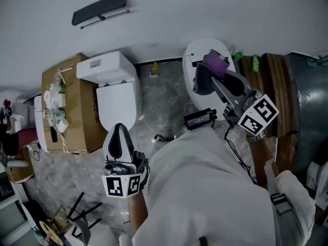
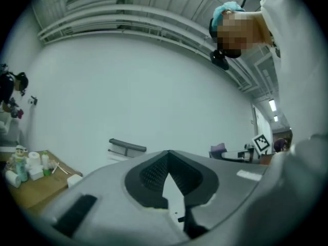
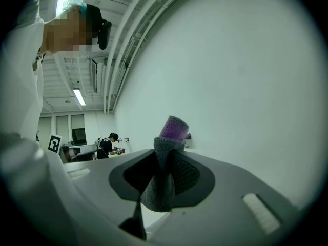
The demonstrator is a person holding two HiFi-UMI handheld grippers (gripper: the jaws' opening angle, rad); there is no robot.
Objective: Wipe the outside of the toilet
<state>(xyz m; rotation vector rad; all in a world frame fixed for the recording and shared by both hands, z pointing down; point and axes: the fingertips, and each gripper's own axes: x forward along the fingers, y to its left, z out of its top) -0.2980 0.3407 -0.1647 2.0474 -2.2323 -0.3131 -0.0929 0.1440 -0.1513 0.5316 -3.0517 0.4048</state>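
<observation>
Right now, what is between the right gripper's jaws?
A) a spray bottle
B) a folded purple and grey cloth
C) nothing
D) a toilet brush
B: in the right gripper view the right gripper is closed on a cloth, purple at the top and grey where it hangs down between the jaws.

This looks like a test hall or lab staged as a bathroom. A toilet (image 1: 117,101) stands free beside a cardboard box (image 1: 82,127), under bare ceiling pipes (image 2: 154,22) and a strip light (image 3: 78,97).
</observation>
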